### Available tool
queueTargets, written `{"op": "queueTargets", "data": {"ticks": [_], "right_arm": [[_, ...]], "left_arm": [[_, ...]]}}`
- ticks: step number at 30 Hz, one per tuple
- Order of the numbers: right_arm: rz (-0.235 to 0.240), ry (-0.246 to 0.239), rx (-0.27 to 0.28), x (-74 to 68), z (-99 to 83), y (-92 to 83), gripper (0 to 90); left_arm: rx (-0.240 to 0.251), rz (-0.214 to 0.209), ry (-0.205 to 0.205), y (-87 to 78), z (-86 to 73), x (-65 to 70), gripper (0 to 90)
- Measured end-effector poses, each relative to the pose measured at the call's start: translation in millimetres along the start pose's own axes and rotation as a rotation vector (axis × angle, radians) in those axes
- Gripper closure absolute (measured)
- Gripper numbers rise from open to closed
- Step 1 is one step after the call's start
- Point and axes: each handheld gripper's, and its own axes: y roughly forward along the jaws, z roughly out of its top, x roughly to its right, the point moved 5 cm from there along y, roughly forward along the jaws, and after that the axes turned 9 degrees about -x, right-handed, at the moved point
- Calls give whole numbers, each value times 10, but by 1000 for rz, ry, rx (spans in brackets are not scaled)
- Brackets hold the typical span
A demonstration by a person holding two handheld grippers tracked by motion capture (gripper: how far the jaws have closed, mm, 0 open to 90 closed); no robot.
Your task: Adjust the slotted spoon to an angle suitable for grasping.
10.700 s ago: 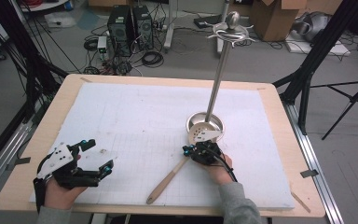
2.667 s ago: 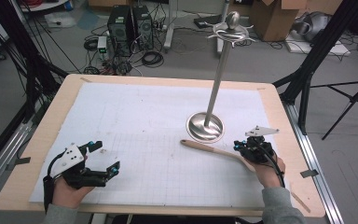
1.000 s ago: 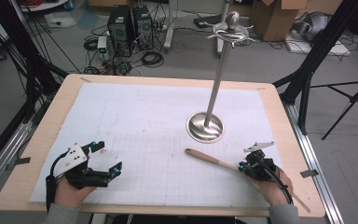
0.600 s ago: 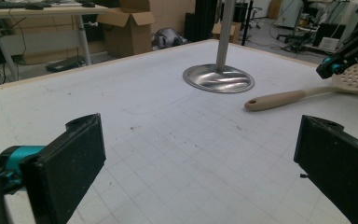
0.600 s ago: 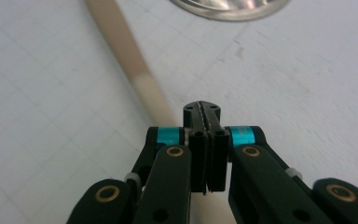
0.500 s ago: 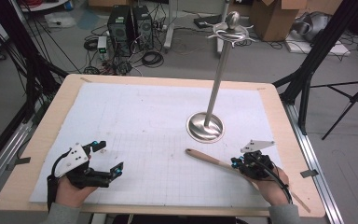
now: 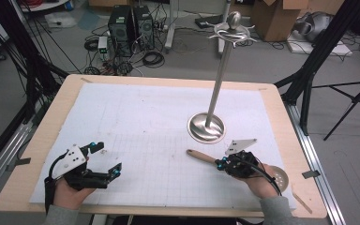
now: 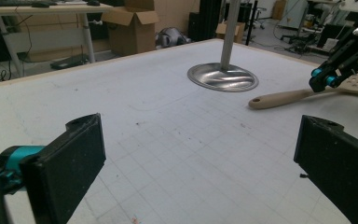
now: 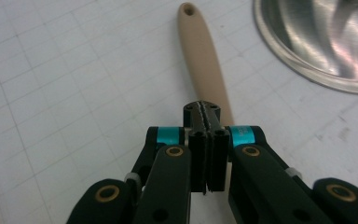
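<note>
— Moved since earlier: spoon (image 7: 201, 155), swung off the stand's round base (image 7: 206, 127) onto the near right of the counter (image 7: 122, 117), right tongs (image 7: 220, 162) along with it.
— Left tongs (image 7: 108, 158) released, empty. Right clenched tight, tips on the smooth beige neck. Next?
— Lift, then thread the handle's hole onto a steel hook (image 7: 234, 30) up top.

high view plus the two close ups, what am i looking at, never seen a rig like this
No robot here: a person holds a hand-operated two-jaw gripper in each hand. The high view looks down from above the person; each gripper view comes from a camera riding on that gripper, looking along its black jaws. On the table lie a white gridded sheet, a tall metal stand and a beige slotted spoon. The left gripper is open and holds nothing. The right gripper is shut right over the spoon's handle; whether it pinches it is unclear.
</note>
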Motion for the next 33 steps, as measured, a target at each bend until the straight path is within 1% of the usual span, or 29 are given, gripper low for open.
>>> {"op": "queueTargets", "data": {"ticks": [3, 5, 8, 10, 14, 15, 18, 19, 24, 27, 30, 32, 33], "right_arm": [[25, -29, -24, -15, 20, 67, 900], [40, -46, -19, -17, 40, 95, 900], [47, -52, -21, 2, 61, 127, 900], [54, -47, -29, 10, 71, 154, 900], [44, -44, -46, 28, 86, 203, 900], [48, -40, -47, 33, 90, 208, 900], [29, -27, -44, 55, 110, 223, 900], [28, -31, -43, 64, 115, 234, 900], [-6, -29, -45, 89, 128, 258, 900], [-35, -13, -41, 126, 137, 265, 900], [-26, -7, -38, 140, 135, 271, 900], [-13, -3, -21, 130, 140, 244, 900], [-5, -5, -4, 127, 146, 218, 900]], "left_arm": [[0, -3, -4, -4, 0, 10, 23], [1, -1, -4, -6, -4, 6, 23], [-2, 1, -9, -9, -15, -5, 24], [-3, 3, -10, -13, -18, -7, 23], [-4, 7, -9, -22, -21, -14, 23], [-3, 7, -10, -22, -23, -14, 23], [-3, 8, -10, -28, -26, -14, 23], [-2, 9, -11, -29, -27, -13, 23], [-2, 13, -11, -38, -28, -19, 23], [-4, 12, -11, -34, -30, -14, 23], [-3, 10, -11, -32, -27, -8, 23], [-4, 9, -10, -31, -28, -10, 23], [-3, 9, -11, -29, -29, -11, 23]]}}
